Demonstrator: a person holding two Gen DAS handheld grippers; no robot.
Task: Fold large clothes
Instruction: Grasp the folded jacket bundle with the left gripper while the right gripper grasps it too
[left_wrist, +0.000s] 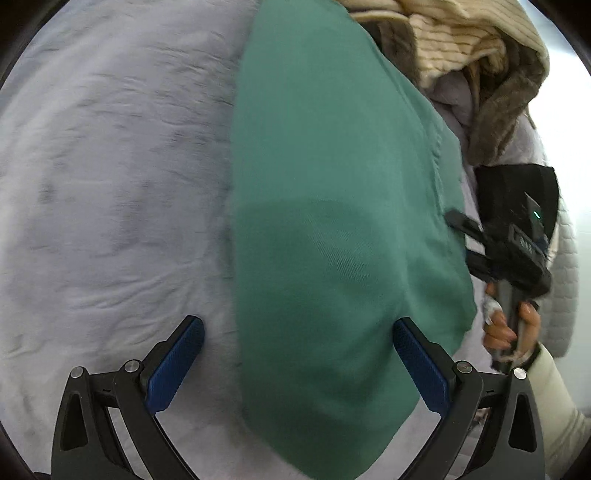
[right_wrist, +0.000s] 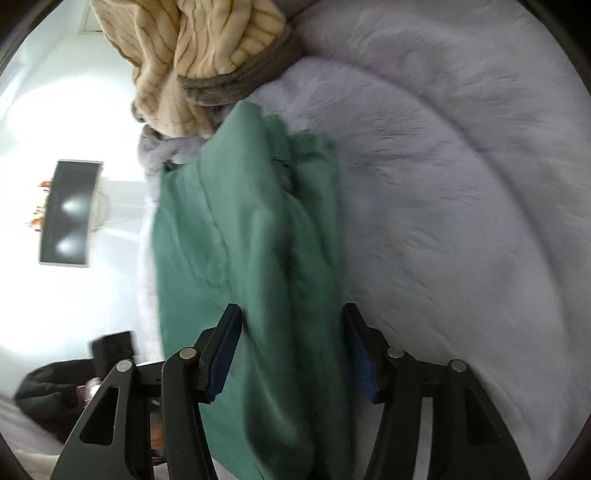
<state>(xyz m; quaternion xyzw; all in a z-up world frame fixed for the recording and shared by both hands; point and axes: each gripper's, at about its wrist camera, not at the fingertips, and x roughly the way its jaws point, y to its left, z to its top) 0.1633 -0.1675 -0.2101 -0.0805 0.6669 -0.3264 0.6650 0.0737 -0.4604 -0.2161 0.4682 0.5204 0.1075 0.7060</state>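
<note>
Garment: a green, soft knitted cotton-like top (left_wrist: 325, 221), lying as a long folded band on the pale grey plush bedspread (left_wrist: 110, 184). In my right wrist view the same green garment (right_wrist: 251, 258) runs away from me towards a heap of other clothes.

Neighbours: a cream ribbed knit with a brown-grey fleece edge (right_wrist: 192, 62) is piled at the far end of the green band, touching or just overlapping its tip; I cannot tell which.

Left gripper (left_wrist: 297, 369): jaws spread wide, blue pads clear of the cloth, one over the bedspread and one over the garment's right part. It holds nothing.

Right gripper (right_wrist: 291, 350): jaws partly apart, straddling the near stretch of the green fabric. The cloth sits between the pads, but I do not see them pressing on it.

My right hand (left_wrist: 513, 325): seen from the left wrist view, wrapped round the handle at the garment's right edge.

Handling: I judge it light, limp and a little stretchy; it will sag and slide on the plush rather than hold a crease.

Where to take hold: at the near corners or along the doubled edge, pinching all layers together so the fold does not open.

Risk: catching the bedspread pile along with the cloth.
</note>
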